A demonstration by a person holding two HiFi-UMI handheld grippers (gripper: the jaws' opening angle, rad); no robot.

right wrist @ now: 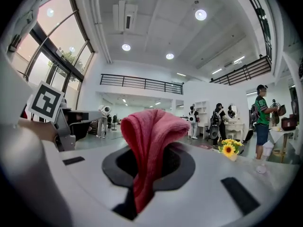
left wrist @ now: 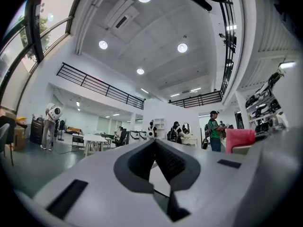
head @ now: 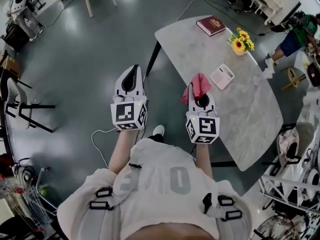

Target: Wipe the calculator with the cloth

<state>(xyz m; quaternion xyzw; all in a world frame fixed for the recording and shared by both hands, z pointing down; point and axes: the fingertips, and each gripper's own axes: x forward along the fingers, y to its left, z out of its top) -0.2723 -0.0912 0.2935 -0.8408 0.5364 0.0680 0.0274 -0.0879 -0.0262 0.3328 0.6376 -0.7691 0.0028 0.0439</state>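
Calculator [head: 222, 76] is sitting flat on the grey table [head: 250, 119], just past the pink cloth [head: 199, 85] | right gripper [right wrist: 149, 161] is pinching that cloth, which is bunching up above its jaws, by the table's near edge | left gripper [left wrist: 158, 161] is hanging over the floor, jaws squeezed together on nothing

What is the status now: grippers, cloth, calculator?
Left gripper shut, empty. Right gripper shut on red cloth. Calculator on table, apart from cloth. Nothing in the way.
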